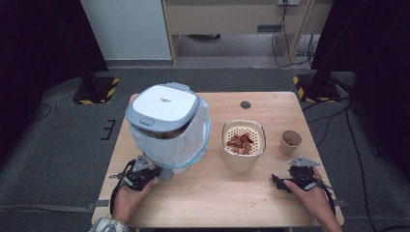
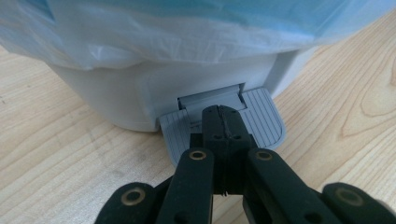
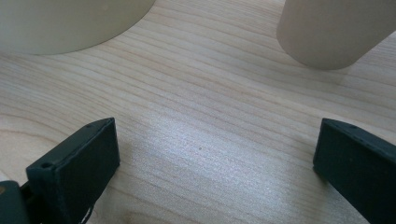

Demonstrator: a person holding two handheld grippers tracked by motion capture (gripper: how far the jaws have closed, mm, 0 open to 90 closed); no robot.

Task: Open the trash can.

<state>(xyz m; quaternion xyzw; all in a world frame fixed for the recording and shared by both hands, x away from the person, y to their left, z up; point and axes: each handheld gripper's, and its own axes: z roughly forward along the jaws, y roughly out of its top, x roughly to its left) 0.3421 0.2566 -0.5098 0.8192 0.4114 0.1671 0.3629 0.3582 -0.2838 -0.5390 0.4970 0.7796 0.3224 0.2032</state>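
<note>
Left hand-held gripper (image 2: 223,122), jaws pressed together, rests its tips on the grey foot pedal (image 2: 261,122) of the lidded pedal bin (image 1: 165,126) at nine o'clock on the tabletop (image 1: 270,198). Right hand-held gripper (image 3: 210,154), jaws wide apart, sits at four o'clock near the paper cup (image 1: 289,141).

Left gripper (image 2: 223,122) closed, right gripper (image 3: 215,154) wide.
</note>
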